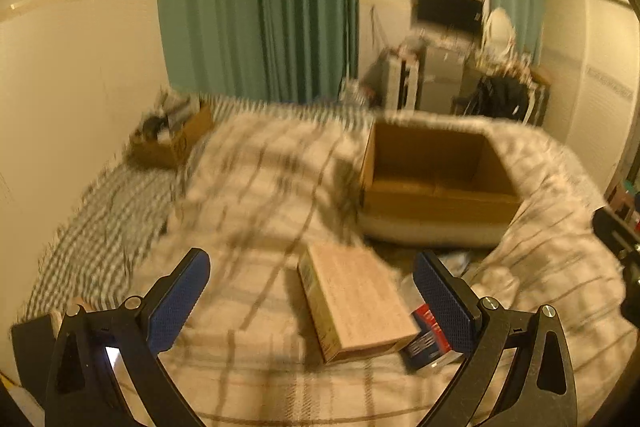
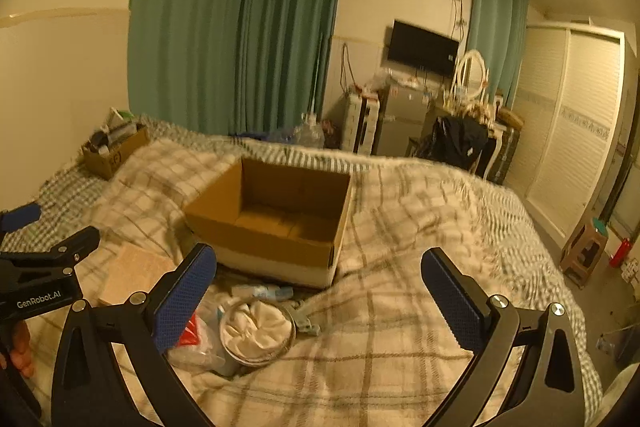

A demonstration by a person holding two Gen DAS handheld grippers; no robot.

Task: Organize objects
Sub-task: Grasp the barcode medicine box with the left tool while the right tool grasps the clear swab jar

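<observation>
With your left gripper (image 1: 312, 291) fingers wide, centre them over the flat box (image 1: 354, 301) at lower centre before closing; the right gripper (image 2: 320, 279) is wide too.

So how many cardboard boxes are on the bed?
2: an open empty box mid-bed, and a smaller full box at the far left by the wall. Others may be hidden.

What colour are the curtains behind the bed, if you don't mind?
The curtains are teal green, clearest in the right wrist view.
</observation>
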